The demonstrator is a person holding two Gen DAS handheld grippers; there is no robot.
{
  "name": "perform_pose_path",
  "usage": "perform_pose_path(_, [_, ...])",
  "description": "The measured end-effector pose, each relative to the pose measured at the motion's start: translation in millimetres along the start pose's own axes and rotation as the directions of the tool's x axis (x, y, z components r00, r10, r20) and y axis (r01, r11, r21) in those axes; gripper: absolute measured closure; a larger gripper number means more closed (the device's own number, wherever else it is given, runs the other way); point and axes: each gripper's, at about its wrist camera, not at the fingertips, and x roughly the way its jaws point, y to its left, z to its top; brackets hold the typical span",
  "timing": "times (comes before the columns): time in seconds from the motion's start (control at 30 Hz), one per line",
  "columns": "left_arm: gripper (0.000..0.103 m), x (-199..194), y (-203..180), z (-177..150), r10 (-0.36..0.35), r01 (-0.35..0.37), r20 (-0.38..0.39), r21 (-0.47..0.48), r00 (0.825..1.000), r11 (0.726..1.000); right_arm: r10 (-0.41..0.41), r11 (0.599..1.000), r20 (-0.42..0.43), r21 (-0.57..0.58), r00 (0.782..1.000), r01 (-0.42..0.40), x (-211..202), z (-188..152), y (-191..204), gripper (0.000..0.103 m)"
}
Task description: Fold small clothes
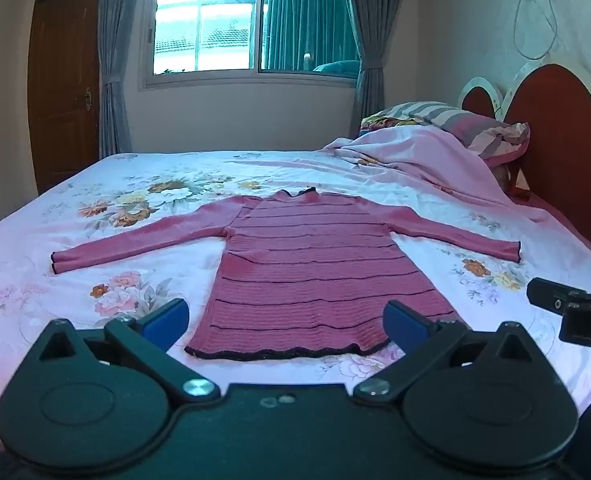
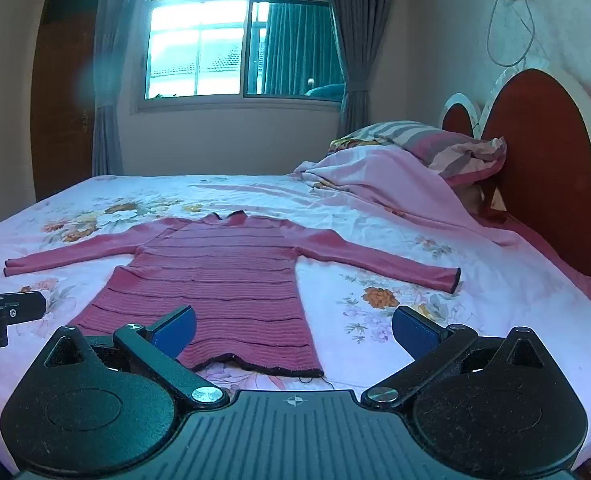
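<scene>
A small pink knit sweater (image 1: 311, 264) with thin dark stripes lies flat and face up on the bed, both sleeves spread out, hem toward me. It also shows in the right wrist view (image 2: 223, 280). My left gripper (image 1: 287, 320) is open and empty, held just above the hem. My right gripper (image 2: 293, 330) is open and empty, over the hem's right corner. The right gripper's body shows at the left wrist view's right edge (image 1: 575, 312); the left gripper's body shows at the right wrist view's left edge (image 2: 3, 312).
The bed has a floral pink sheet (image 1: 107, 288). A rumpled pink blanket (image 1: 423, 164) and striped pillow (image 1: 467, 124) lie at the head by the red headboard (image 1: 559, 136). A window (image 1: 251, 24) and a wooden door (image 1: 63, 80) stand behind.
</scene>
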Motion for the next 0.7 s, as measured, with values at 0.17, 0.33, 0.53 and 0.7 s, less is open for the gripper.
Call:
perform_pose_path(0.17, [0.001, 0.6, -0.5, -0.5, 0.018, -0.018, -0.002, 0.015, 1.0, 1.0, 0.0, 1.0, 0.007, 0.002, 1.0, 0.0, -1.1, -0.2, 0.0, 0.0])
perform_pose_path(0.33, [0.001, -0.1, -2.5, -1.5, 0.021, -0.021, 0.004, 0.022, 1.0, 1.0, 0.005, 1.0, 0.002, 0.001, 1.0, -0.005, 0.1, -0.6, 1.3, 0.0])
perform_pose_path(0.53, [0.001, -2.2, -2.6, -1.0, 0.02, -0.02, 0.005, 0.018, 1.0, 1.0, 0.001, 1.0, 0.006, 0.003, 1.0, -0.001, 4.9, -2.6, -1.2, 0.0])
perform_pose_path(0.7, [0.001, 1.3, -3.2, -3.8, 0.018, -0.018, 0.003, 0.023, 1.0, 1.0, -0.003, 1.0, 0.009, 0.003, 1.0, 0.003, -0.9, -1.0, -1.6, 0.0])
